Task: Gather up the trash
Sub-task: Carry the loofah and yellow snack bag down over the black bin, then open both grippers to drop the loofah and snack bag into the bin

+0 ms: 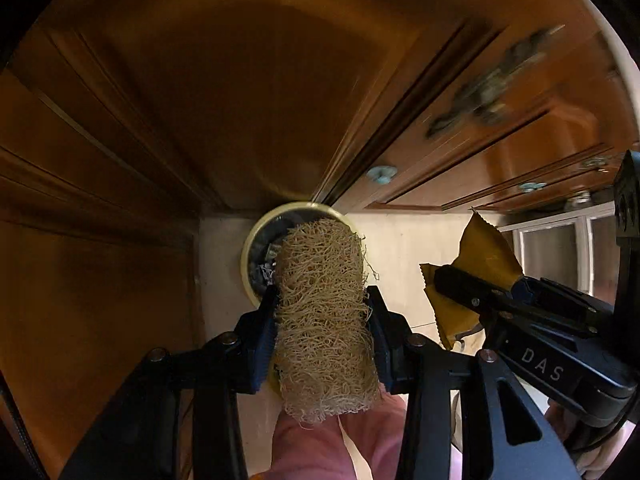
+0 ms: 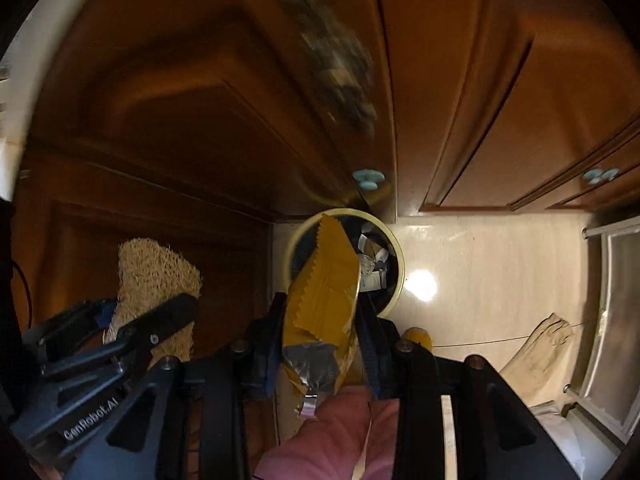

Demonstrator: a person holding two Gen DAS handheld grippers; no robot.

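While the round bin (image 2: 396, 264) holds crumpled foil, your left gripper (image 1: 324, 312) clamps a loofah (image 1: 324, 320), right gripper (image 2: 322, 320) pinching a yellow wrapper (image 2: 324, 292), both pointing down.

Brown wooden cabinets (image 2: 192, 128) with pale blue knobs (image 2: 368, 179) stand over a glossy cream floor (image 2: 500, 264) beside a window (image 2: 616, 304).

Tan fibrous loofah (image 1: 324, 312), upright, clamped. Yellow foil-lined wrapper (image 2: 324, 304), crumpled, clamped. Both above round cream-rimmed bin (image 2: 396, 256) holding foil scraps, on pale floor.
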